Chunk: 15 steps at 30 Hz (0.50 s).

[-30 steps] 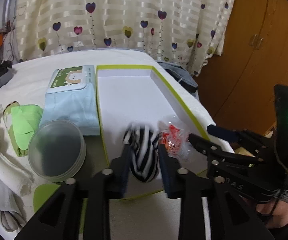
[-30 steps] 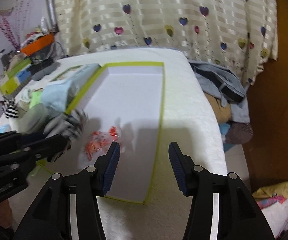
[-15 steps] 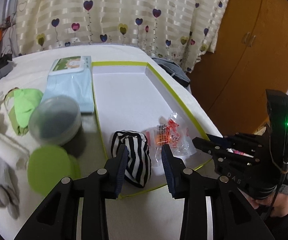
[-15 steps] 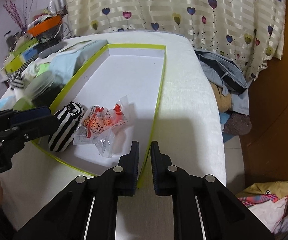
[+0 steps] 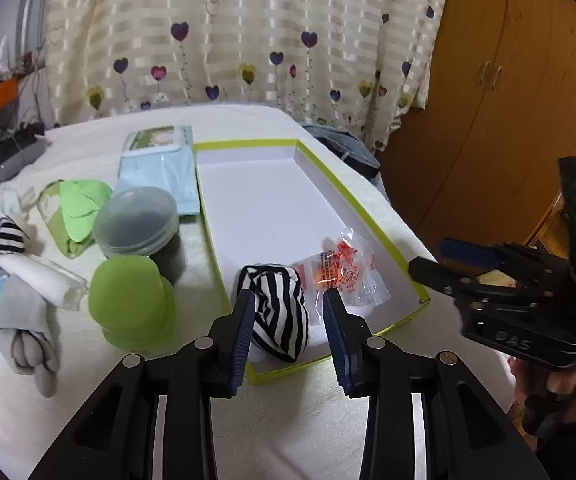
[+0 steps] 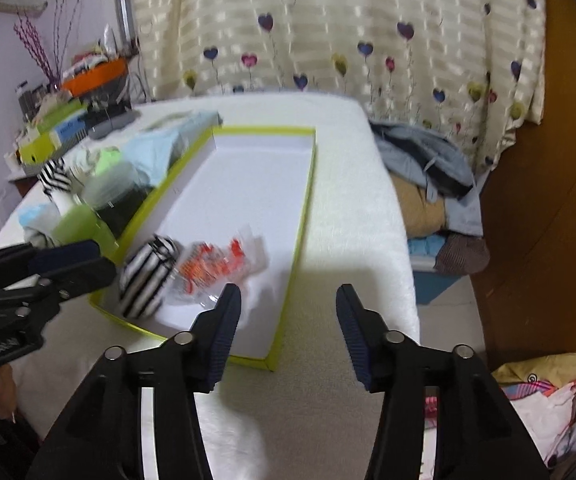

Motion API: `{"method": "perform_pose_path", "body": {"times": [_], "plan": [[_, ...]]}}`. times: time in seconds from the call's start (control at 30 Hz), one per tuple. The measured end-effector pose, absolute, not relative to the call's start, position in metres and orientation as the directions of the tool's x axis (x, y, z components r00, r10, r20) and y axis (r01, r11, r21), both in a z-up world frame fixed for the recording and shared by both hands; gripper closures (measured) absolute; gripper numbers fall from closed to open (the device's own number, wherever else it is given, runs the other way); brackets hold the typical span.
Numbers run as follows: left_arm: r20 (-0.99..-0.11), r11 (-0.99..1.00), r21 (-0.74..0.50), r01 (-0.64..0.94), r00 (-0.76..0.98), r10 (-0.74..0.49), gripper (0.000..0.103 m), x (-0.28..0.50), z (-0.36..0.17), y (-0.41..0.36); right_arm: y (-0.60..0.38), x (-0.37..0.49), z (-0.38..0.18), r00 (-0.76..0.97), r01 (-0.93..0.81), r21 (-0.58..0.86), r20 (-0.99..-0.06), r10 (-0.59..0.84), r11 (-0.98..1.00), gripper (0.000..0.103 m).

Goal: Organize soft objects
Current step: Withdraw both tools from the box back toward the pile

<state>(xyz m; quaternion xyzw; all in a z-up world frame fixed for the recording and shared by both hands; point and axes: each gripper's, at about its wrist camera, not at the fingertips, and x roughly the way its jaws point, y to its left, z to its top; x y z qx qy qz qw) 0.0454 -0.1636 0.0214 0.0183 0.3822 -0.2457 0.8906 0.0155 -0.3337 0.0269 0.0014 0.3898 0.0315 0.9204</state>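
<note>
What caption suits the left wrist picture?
Left gripper open above black-and-white striped sock and clear snack packet inside green-rimmed white box.

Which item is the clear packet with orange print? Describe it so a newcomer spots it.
Find the shallow white tray with the lime-green rim on the white-covered table. In its near end lie two things side by side: a black-and-white striped sock and, to its right in the left wrist view, the clear packet. It alone is crinkly, see-through plastic with orange-red print.

So the box (image 5: 361, 216) sits on the bed's right half. Inside, at its near end, the striped sock (image 5: 278, 312) lies left of the plastic packet (image 5: 343, 272), touching it. Left of the box: two round tubs (image 5: 138, 226), with loose cloths (image 5: 44, 286) further left.
</note>
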Motion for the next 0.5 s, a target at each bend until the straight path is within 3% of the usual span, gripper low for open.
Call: {"method": "perform_pose_path", "body": {"times": [0.5], "plan": [[-0.62, 0.926, -0.147, 0.347, 0.697, -0.36, 0.065, 0.024, 0.049, -0.115, -0.286, -0.013, 0.058, 0.758, -0.168, 0.079, -0.627, 0.18, 0.983, 0.052]]}}
